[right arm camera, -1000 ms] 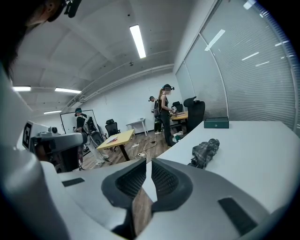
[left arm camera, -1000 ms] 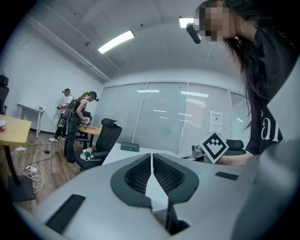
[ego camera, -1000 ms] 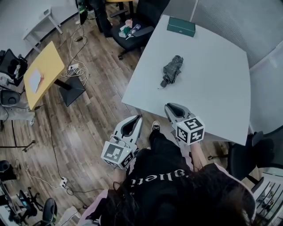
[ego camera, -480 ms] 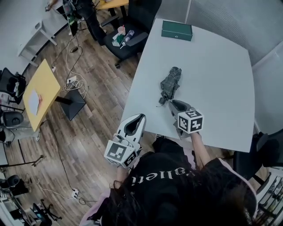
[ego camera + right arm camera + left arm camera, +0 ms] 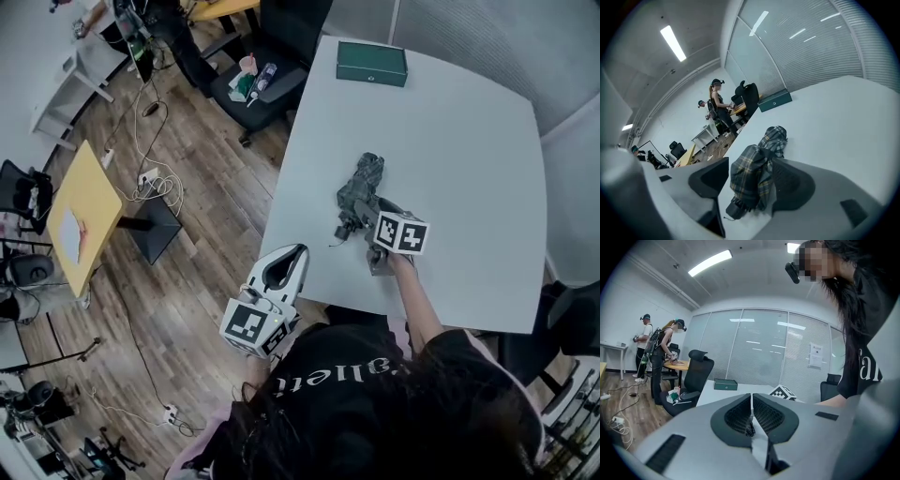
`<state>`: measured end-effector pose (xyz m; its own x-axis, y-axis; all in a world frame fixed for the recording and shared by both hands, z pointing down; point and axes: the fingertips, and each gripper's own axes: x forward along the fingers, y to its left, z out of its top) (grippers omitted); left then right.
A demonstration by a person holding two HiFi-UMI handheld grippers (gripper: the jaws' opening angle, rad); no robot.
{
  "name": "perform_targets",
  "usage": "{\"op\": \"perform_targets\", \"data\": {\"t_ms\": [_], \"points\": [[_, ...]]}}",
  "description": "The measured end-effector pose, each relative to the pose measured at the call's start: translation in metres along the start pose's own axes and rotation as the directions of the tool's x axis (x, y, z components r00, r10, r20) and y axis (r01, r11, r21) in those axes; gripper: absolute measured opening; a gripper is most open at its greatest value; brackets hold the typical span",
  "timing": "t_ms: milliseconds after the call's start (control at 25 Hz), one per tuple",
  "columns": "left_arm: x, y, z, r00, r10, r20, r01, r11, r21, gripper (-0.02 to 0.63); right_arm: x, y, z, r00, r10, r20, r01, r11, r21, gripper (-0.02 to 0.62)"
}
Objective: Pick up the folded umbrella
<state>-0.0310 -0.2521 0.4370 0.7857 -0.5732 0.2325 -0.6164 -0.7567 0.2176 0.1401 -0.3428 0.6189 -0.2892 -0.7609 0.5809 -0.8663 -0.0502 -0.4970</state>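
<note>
The folded umbrella (image 5: 361, 190), in dark plaid cloth, lies on the white table (image 5: 469, 141) near its left front part. My right gripper (image 5: 364, 214) reaches over the table edge and straddles the umbrella's handle end. Its jaws are opening. In the right gripper view the umbrella (image 5: 754, 176) lies between them, close against the right jaw and apart from the left one. My left gripper (image 5: 294, 253) hangs off the table's front left corner over the floor. Its jaws meet in the left gripper view (image 5: 751, 401) with nothing between them.
A green box (image 5: 372, 63) sits at the table's far edge. A black office chair (image 5: 267, 70) with small items on it stands at the far left corner. A yellow side table (image 5: 84, 211) and cables are on the wooden floor. Two people (image 5: 658, 357) stand far off.
My right gripper has moved forward over the table edge to the umbrella, rolled, and its shut jaws have spread around it. The left gripper has moved slightly closer to the table's corner.
</note>
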Motion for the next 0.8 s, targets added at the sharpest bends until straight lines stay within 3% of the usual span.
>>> {"op": "perform_targets", "data": {"t_ms": [240,520,800], "points": [[0.017,0.012,-0.001,0.999,-0.003,-0.039,0.004,1.0,0.004,0.031,0.042,-0.02,0.006,0.996,-0.086,-0.034,0.088,0.994,0.066,0.301],[0.019,0.016,-0.006,0.998,0.008,-0.07,-0.009,1.0,-0.012,0.031,0.068,-0.021,-0.009,0.964,-0.221,-0.146,0.217,0.975,-0.045,0.328],[0.02,0.032,-0.013,0.996,0.0,-0.094,-0.001,1.0,-0.016,0.031,0.091,-0.027,-0.019,0.918,-0.353,-0.178,0.336,0.934,-0.12,0.338]]}}
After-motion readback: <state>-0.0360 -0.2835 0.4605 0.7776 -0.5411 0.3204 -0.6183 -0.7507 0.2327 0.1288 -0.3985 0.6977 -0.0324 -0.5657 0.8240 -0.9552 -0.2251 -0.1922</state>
